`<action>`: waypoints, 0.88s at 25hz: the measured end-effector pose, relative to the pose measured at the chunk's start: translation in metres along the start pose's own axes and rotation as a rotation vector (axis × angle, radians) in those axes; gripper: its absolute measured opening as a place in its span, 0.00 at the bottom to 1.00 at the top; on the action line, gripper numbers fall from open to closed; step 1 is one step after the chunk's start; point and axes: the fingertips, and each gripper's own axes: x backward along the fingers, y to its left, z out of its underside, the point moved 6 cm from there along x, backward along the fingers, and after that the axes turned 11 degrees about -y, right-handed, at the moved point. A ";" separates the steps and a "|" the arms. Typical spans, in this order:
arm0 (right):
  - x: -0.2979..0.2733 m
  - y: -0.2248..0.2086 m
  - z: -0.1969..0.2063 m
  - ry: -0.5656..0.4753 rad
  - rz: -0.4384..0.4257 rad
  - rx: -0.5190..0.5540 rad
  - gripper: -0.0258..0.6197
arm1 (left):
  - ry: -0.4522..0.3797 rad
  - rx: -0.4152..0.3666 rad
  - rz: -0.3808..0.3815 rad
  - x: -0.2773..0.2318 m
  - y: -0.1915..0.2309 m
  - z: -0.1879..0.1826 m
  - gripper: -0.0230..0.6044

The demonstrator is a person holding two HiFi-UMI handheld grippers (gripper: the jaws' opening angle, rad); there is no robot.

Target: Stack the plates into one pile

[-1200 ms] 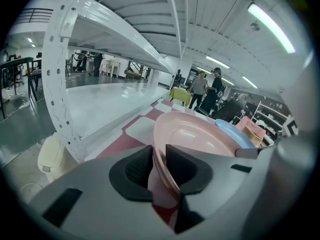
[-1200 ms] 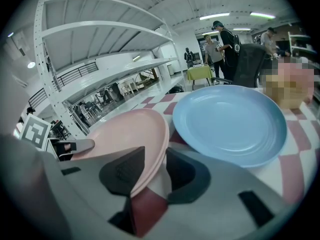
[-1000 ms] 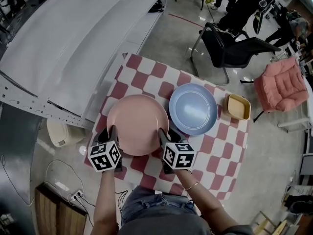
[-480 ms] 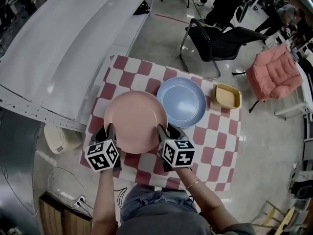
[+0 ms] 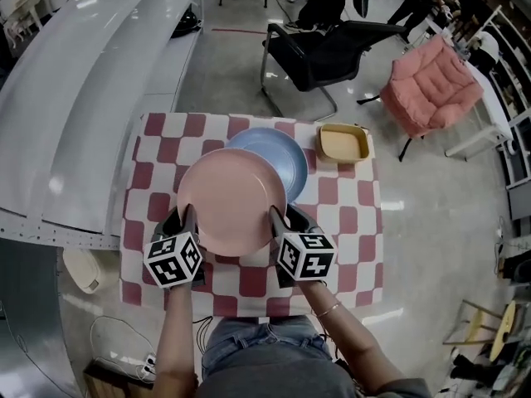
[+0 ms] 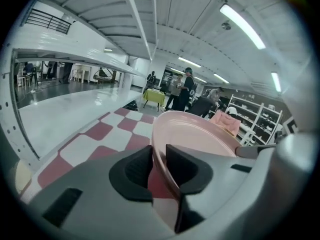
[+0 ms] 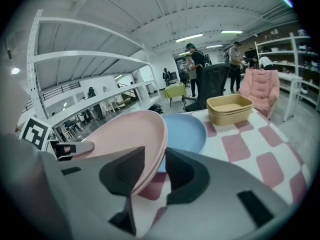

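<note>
Both pairs of my jaws pinch the pink plate point(image 5: 232, 201): my left gripper point(image 5: 187, 215) clamps its left rim, my right gripper point(image 5: 277, 215) its right rim. The plate hangs above the checked worktop point(image 5: 353, 222), covering the near left part of the blue plate point(image 5: 286, 157). A yellow square dish point(image 5: 343, 143) sits just beside the blue plate.

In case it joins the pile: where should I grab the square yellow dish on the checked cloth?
Probably pinch the square yellow dish by its near wall, one jaw inside, one outside, coming from your side: its walls stand upright, and the round blue plate sits at its left.
</note>
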 end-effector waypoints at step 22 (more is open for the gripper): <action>0.011 -0.088 -0.023 -0.065 0.199 -0.072 0.25 | 0.070 -0.066 0.167 -0.077 -0.088 -0.001 0.19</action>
